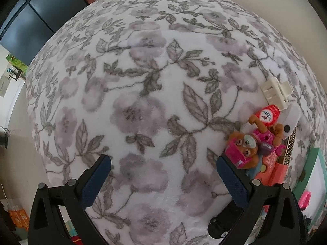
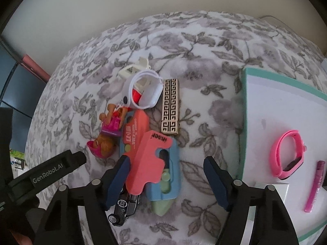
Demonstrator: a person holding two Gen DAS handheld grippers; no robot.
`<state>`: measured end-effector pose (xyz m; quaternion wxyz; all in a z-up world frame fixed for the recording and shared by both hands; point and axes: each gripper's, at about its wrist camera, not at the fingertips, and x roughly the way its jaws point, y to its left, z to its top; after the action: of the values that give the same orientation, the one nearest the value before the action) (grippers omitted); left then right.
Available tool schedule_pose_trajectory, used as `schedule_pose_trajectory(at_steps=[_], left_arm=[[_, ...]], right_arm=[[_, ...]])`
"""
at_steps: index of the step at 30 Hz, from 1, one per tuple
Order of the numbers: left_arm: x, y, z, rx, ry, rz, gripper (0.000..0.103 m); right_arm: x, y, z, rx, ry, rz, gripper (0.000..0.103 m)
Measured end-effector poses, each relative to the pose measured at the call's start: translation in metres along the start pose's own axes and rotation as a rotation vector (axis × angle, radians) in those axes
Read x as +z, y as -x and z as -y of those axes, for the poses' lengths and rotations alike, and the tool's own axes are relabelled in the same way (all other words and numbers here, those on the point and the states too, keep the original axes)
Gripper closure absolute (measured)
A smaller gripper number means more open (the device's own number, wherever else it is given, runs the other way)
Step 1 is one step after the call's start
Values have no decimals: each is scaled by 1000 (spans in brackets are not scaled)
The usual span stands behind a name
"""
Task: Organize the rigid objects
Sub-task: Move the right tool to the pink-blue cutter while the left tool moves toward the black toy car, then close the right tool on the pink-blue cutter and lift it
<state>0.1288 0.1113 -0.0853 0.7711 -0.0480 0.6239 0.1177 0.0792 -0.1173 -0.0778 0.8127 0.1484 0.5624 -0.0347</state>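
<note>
Bed cover (image 2: 204, 47): floral fleece, the working surface; every loose item lies on it.
Tray (image 2: 244, 122): white with a green rim, at the right; holds a pink wristband (image 2: 286, 155) and a pink pen (image 2: 314, 185), so judged the collecting place.
Toy pile (image 2: 143, 143): clustered left of the tray; a coral foam toy (image 2: 147, 163) lies over a blue and green piece (image 2: 167, 183), with a dog figure (image 2: 106, 140), patterned box (image 2: 170, 108), white band (image 2: 146, 91) and black toy car (image 2: 122, 208) touching or just beside.
Right gripper (image 2: 165, 181): jaws spread, astride the coral toy and blue piece, no pad seen pressing; judged lined up to take them.
Left gripper (image 1: 163, 175): jaws spread over bare cover, holding nothing, the pile just beside its right finger.
</note>
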Motion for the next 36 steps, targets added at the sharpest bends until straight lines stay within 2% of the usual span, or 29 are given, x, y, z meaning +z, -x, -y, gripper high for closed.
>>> schedule_pose_trajectory(at_steps=[9,13,21,32,36], left_arm=[[-5,4,15,-13,-49,-5,0],[-8,4,21,-17,-69,-8,0],[-16,7,33,-77,-107,-29,0],[-29,13,45,-124,-144,-50,0],[-35,14,46,-116,-144,-48,0]], right_arm=[[-6,-14,7,-51,9,-53,41],[-7,-14,8,-69,26,-51,41],[-11,-9,6,-120,85,-52,41],[-17,-6,7,-109,126,-73,41],[-21,-6,3,-129,152,-73,41]])
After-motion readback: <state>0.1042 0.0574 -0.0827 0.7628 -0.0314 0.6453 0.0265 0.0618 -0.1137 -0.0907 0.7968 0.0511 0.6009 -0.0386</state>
